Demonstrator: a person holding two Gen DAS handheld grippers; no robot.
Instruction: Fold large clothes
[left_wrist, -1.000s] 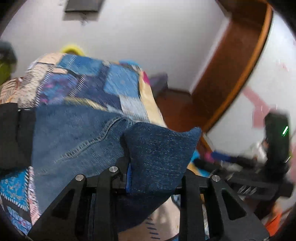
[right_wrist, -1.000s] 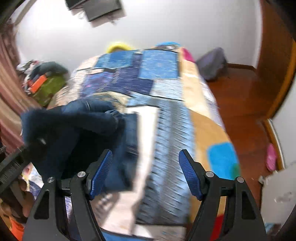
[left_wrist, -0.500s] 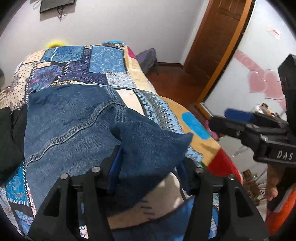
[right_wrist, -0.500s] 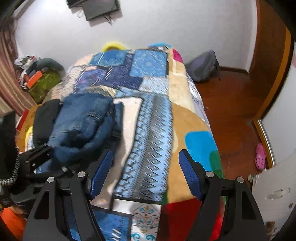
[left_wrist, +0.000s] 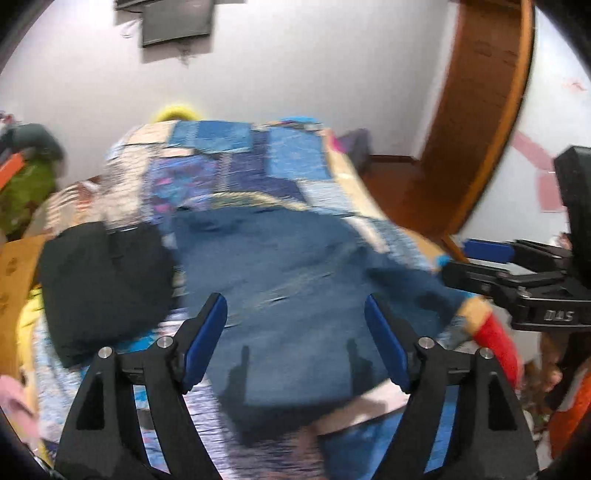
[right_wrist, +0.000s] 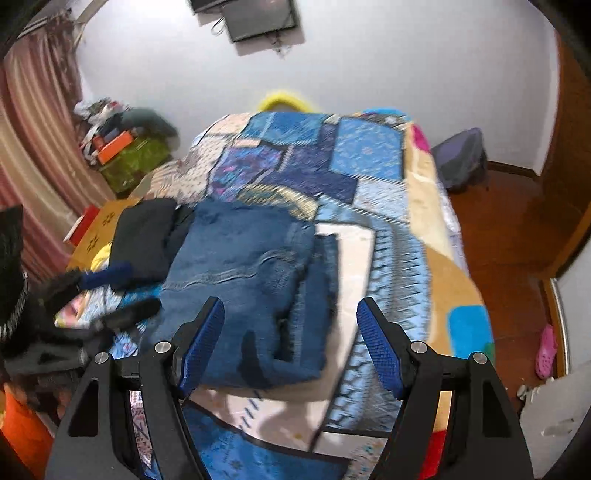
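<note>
Folded blue jeans (left_wrist: 288, 280) (right_wrist: 251, 280) lie on the patchwork bedspread (left_wrist: 236, 170) (right_wrist: 384, 236) near the bed's front edge. A folded black garment (left_wrist: 107, 284) (right_wrist: 146, 236) rests just left of them. My left gripper (left_wrist: 295, 339) hovers above the jeans with its jaws opening; the denim lies below the fingers, none of it pinched. My right gripper (right_wrist: 290, 343) also hangs over the jeans, open and empty. The right gripper appears at the right edge of the left wrist view (left_wrist: 480, 262); the left one shows blurred at the left of the right wrist view (right_wrist: 122, 291).
A wooden floor (right_wrist: 509, 236) and a brown door (left_wrist: 480, 110) are to the right of the bed. A grey bag (right_wrist: 461, 158) leans by the wall. Clutter and a green box (right_wrist: 133, 162) sit at the far left beside a curtain (right_wrist: 33, 147). A pink slipper (right_wrist: 546, 350) lies on the floor.
My left gripper let go of the denim corner it was pinching and spread wide, drawing back; the jeans now lie flat on the bed. The right gripper stayed open and pulled back a little.
</note>
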